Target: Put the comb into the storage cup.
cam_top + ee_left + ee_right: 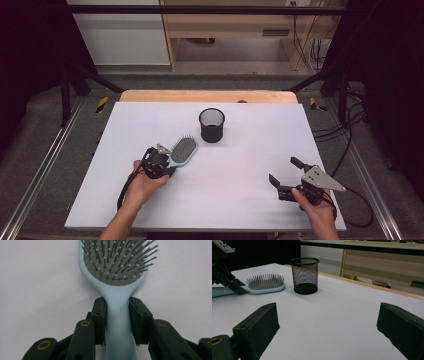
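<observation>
A light-blue hairbrush (182, 150) lies bristles-up on the white table (250, 165), left of centre. My left gripper (170, 162) is at its handle. In the left gripper view both black pads (100, 312) sit against the sides of the hairbrush's handle (117, 317), so my left gripper (117, 302) is shut on it. My right gripper (284, 170) stands open near the front right of the table, with bare table between its jaws (327, 315). From there the hairbrush (265, 286) and the left gripper (227, 281) show at the far left.
A black wire-mesh cup (212, 125) stands upright just beyond the brush head, also seen in the right gripper view (305, 275). Dark frame posts flank the table, and cables trail over the floor at the right. A wooden edge runs along the table's far side.
</observation>
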`<state>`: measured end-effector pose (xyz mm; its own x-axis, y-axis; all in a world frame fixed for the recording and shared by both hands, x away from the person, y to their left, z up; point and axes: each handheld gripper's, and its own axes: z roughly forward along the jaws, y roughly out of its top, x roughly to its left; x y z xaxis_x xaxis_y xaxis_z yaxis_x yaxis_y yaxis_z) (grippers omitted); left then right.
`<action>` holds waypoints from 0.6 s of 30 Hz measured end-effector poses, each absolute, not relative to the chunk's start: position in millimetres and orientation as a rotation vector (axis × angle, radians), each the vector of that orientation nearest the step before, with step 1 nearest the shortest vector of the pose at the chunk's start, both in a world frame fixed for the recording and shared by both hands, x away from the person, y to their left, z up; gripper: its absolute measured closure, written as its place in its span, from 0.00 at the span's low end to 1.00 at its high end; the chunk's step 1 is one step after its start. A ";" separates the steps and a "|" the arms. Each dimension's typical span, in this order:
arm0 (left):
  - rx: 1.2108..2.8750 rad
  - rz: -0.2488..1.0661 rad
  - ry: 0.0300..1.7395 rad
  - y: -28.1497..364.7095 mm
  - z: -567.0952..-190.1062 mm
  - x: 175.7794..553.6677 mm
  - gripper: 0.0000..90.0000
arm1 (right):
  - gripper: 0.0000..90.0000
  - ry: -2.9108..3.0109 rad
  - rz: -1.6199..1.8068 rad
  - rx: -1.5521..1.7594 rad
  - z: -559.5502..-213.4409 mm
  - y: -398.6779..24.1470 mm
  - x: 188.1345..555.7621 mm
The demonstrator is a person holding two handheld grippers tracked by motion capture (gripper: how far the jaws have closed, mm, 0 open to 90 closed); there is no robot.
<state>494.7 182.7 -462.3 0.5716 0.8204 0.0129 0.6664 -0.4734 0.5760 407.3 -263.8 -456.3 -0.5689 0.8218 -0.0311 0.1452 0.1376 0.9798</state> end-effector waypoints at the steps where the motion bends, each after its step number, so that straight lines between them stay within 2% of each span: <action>1: 2.286 0.393 1.184 182.8 -462.4 494.7 0.76 | 0.04 1.828 1.470 0.928 -456.4 -263.8 407.3; 18: 2.282 0.401 1.151 184.6 -463.3 492.5 0.77 | 0.04 1.827 1.472 0.932 -456.2 -264.5 407.1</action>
